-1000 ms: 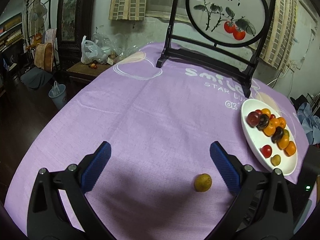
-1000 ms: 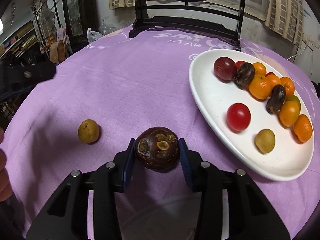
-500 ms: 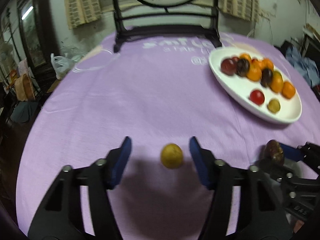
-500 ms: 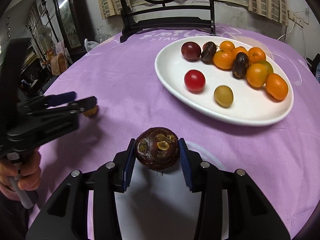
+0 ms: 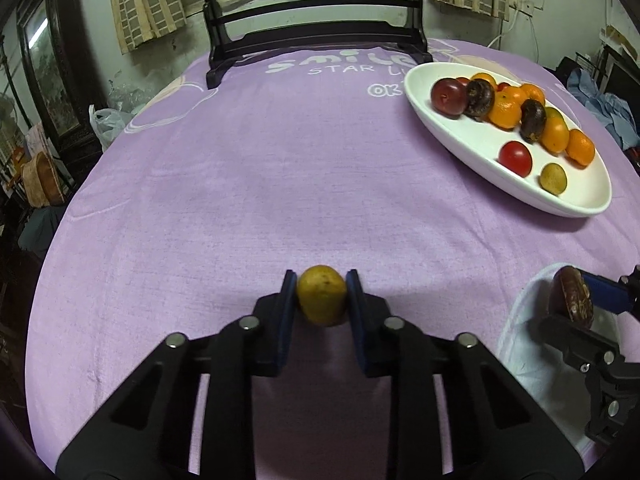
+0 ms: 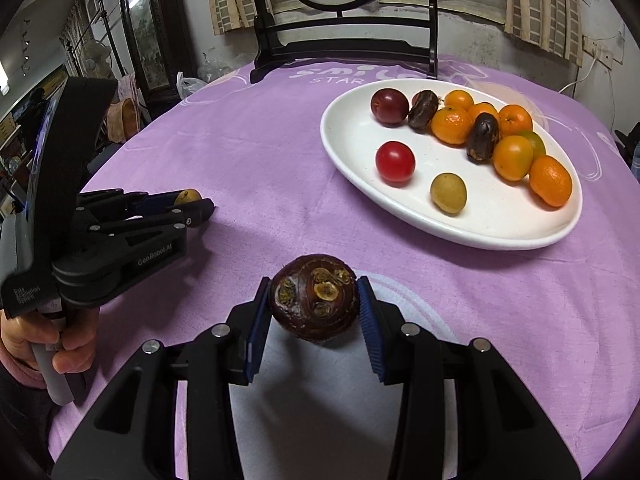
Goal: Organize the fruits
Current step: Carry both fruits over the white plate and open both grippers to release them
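My left gripper (image 5: 321, 296) is shut on a small yellow-green fruit (image 5: 321, 294) low over the purple tablecloth (image 5: 280, 160). It also shows in the right wrist view (image 6: 188, 200), with the yellow fruit (image 6: 187, 196) between its tips. My right gripper (image 6: 314, 304) is shut on a dark brown round fruit (image 6: 314, 296), held above the cloth near the front edge; this fruit also shows in the left wrist view (image 5: 572, 300). A white oval plate (image 6: 500, 224) at the right holds several fruits: oranges, a red tomato (image 6: 395, 161), a plum, dark fruits, a yellow fruit (image 6: 448, 193).
A black wooden stand with a round painted screen (image 6: 344, 48) stands at the table's far edge. A white patch printed on the cloth (image 5: 532, 344) lies under my right gripper. Furniture and bags (image 5: 108, 120) lie beyond the table's left edge.
My left gripper moved in over the yellow fruit and closed on it. My right gripper kept hold of the dark fruit and the view shifted toward the plate.
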`<state>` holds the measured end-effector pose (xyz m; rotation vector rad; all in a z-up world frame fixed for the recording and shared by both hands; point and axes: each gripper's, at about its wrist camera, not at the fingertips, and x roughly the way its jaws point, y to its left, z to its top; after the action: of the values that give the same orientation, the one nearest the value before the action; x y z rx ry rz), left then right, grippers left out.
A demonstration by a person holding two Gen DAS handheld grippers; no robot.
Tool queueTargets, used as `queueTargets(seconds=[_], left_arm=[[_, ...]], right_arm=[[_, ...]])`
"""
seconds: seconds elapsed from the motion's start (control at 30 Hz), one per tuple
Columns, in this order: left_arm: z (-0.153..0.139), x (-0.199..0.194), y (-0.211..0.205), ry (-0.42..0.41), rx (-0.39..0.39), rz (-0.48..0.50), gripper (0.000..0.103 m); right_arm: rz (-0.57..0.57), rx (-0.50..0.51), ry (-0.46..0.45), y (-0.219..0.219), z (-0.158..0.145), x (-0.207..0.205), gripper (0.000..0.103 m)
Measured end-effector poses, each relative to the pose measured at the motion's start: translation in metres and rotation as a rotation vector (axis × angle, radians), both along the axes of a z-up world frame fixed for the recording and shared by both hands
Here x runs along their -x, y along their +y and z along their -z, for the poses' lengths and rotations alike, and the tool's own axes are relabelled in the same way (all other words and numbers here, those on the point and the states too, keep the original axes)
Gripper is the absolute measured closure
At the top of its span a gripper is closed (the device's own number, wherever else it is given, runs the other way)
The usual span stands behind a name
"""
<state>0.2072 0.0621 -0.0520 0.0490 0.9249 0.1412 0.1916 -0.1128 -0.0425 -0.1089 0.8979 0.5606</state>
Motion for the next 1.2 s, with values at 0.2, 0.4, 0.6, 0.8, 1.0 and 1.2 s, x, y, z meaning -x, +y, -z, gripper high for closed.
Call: queueTargets(seconds=[0.2,0.4,0.6,0.8,1.0,1.2], left_arm=[[0.0,0.002,-0.011,-0.018,-0.085,0.013,0.078],[-0.006,0.009,-0.017,-0.045,-0.087,0.016,0.078],[-0.019,0.019,-0.028,-0.083,-0.044,0.054,0.078],[-0.045,0.001,-0.044,-0.137,0.002,0.063,0.078],[-0.079,-0.041,-0.067,-0.215,0.076,0.071,0.078],[-0.077,-0.09,-0.084,-0.216,0.111,0.079,0.078]], right_arm=[[0.017,-0.006,0.005,-0.009,0.002,0.005,0.061],[0.01,-0.025,-0.016,-0.016,-0.003,0.016,0.061],[-0.007,-0.055,-0.038,-0.018,-0.012,0.017,0.061],[0.092,-0.138,-0.099,-0.044,-0.037,-0.008,0.061],[0.217,-0.184,-0.159,-0.072,-0.056,-0.05,0.061],[0.309,-0.196,-0.18,-0.095,-0.058,-0.098,0.061]])
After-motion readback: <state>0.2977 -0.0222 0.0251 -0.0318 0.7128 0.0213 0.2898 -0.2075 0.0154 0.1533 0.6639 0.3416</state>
